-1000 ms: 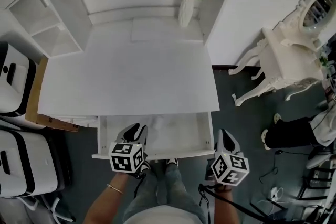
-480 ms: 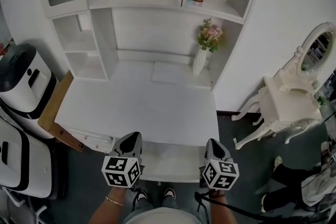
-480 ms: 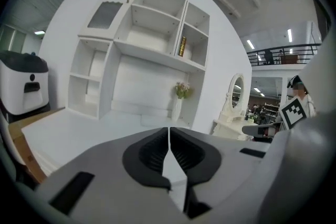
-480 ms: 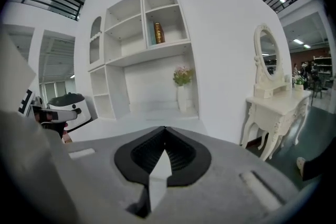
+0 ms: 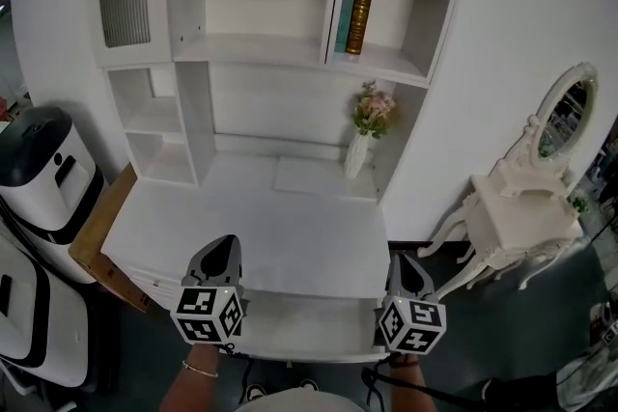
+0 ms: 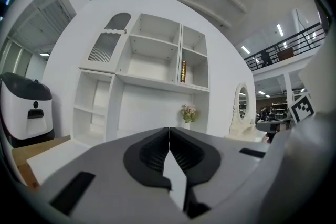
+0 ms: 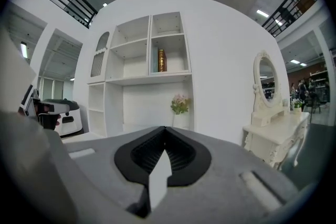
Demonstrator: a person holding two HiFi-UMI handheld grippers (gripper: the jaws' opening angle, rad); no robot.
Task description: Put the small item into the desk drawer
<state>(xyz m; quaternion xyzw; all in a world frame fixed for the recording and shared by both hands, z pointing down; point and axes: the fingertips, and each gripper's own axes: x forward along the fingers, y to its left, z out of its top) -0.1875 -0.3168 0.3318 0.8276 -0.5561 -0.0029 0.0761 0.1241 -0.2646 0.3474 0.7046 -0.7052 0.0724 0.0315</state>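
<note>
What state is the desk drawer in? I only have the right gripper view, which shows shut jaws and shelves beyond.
Observer: The head view shows the white desk drawer pulled out beneath the white desktop.
Operator: Is anything lying inside?
Observer: The part of its inside that shows looks bare white. I can't make out anything lying there.
Operator: And the left gripper?
Observer: In its own view the left gripper has just been closing its jaws. They now meet with nothing between them.
</note>
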